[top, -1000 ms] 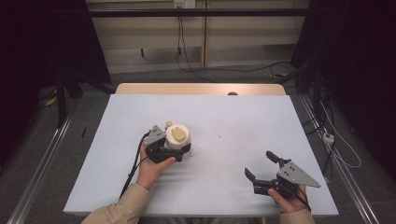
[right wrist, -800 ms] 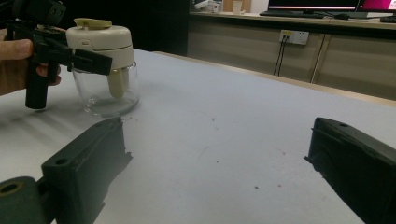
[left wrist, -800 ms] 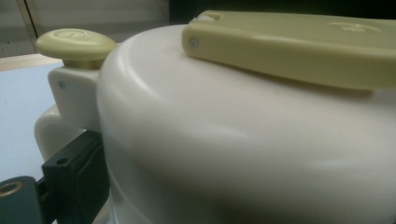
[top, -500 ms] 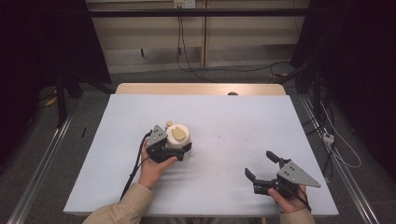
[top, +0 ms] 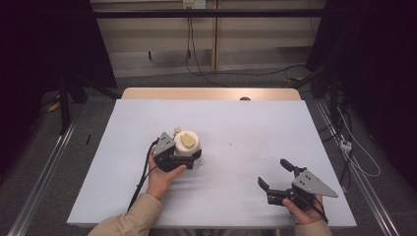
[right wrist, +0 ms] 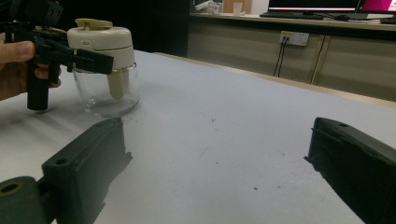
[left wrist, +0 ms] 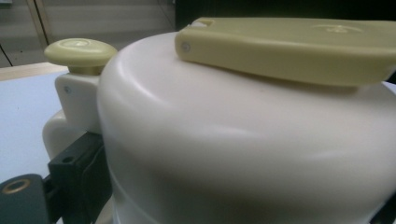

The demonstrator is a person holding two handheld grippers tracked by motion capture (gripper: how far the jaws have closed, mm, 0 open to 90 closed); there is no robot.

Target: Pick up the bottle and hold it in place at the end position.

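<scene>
Left claw (top: 184, 156) clamped around the white lid of the chopper (top: 187, 147), steadying it upright left of centre on the tabletop (top: 246, 128); right claw (top: 278, 176) wide open, empty, resting well apart near the front edge

- The chopper lid (left wrist: 243, 154) is looking like smooth cream plastic with a soft satin sheen.
- Its handle (left wrist: 289, 46) and knob (left wrist: 80, 50) are showing as matt pale-yellow plastic.
- The jar (right wrist: 106, 93) under it is appearing as clear glossy glass or plastic; which one is unclear.
- The worktop (top: 255, 132) is wearing a matt pale covering, lightly speckled.
- The right gripper (top: 279, 176) fingers (right wrist: 88, 172) are looking like matt black plastic.
</scene>
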